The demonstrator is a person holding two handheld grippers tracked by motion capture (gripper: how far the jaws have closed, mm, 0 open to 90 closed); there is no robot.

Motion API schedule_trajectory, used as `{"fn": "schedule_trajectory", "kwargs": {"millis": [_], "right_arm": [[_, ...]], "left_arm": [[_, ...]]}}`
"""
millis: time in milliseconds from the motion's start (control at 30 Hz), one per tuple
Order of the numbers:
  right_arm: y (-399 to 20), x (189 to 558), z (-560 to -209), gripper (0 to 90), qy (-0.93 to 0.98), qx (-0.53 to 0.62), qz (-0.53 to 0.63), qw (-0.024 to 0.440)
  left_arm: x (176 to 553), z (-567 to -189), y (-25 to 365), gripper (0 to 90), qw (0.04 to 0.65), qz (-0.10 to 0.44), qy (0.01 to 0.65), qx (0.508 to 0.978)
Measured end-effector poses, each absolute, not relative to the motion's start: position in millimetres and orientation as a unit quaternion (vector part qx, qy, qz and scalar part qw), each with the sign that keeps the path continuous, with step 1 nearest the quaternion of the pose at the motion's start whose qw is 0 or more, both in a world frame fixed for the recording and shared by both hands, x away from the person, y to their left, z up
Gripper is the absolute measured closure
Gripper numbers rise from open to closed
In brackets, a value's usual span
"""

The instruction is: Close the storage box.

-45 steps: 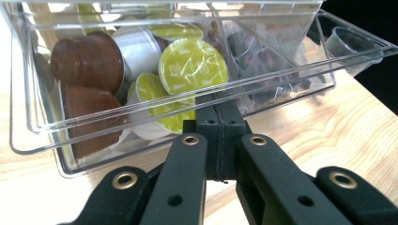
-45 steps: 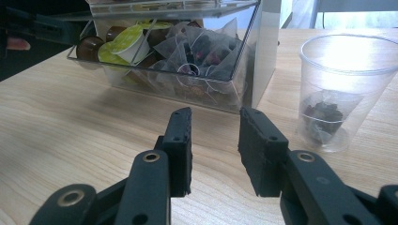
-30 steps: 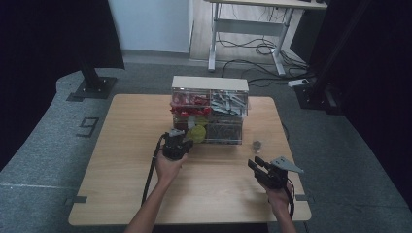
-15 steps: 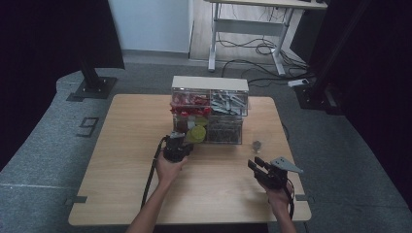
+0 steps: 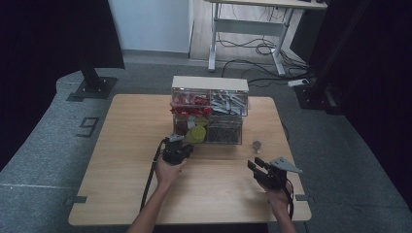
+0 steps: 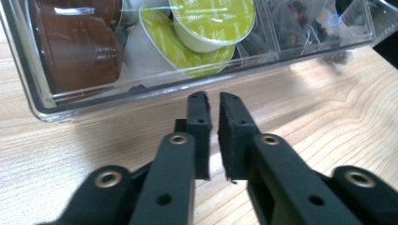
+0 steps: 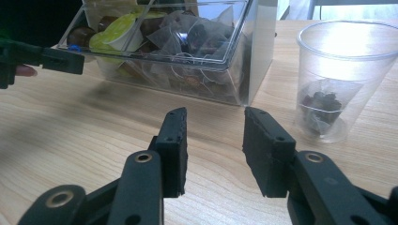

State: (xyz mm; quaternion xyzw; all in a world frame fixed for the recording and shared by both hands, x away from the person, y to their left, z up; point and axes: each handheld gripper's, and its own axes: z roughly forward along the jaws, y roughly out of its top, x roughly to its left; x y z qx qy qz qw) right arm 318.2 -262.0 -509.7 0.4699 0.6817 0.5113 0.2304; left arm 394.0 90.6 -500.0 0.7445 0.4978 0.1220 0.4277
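Note:
A clear drawer organizer (image 5: 210, 104) stands at the table's middle back. Its lower drawer (image 6: 141, 91) is pulled out; it holds brown capsules (image 6: 80, 49), green-lidded capsules (image 6: 211, 16) and tea bags (image 7: 192, 35). My left gripper (image 5: 177, 144) sits right in front of that drawer; its jaws (image 6: 213, 101) are nearly together with nothing between them, just short of the drawer's front wall. Lower right on the table, my right gripper (image 5: 256, 167) is open and empty (image 7: 213, 119). A clear plastic cup (image 7: 345, 79) with one tea bag in it stands ahead of it to the right.
The upper drawers hold red packets (image 5: 190, 101) and grey sachets (image 5: 228, 102). The cup (image 5: 256, 144) stands right of the organizer. The wooden table (image 5: 121, 160) has bare room left and front. A desk frame and cables (image 5: 252, 46) are on the floor behind.
The left gripper has eased slightly back toward the person in front of the drawer. The right gripper has stayed put.

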Motion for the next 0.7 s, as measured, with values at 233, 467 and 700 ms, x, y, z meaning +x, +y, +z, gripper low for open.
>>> {"fn": "schedule_trajectory", "kwargs": {"millis": [233, 467, 700], "right_arm": [[-261.5, 319.7, -512.8, 56.4, 0.682, 0.474, 0.513, 0.219], [-258.6, 319.2, -515.4, 50.3, 0.689, 0.468, 0.509, 0.216], [-263.9, 315.4, -515.0, 44.1, 0.689, 0.466, 0.509, 0.220]], "left_arm": [[385.1, -501.6, 94.9, 64.0, 0.434, 0.124, 0.478, 0.754], [370.2, -504.4, 102.9, 56.1, 0.437, 0.122, 0.471, 0.756], [347.4, -509.8, 119.7, 53.7, 0.434, 0.131, 0.461, 0.763]]}}
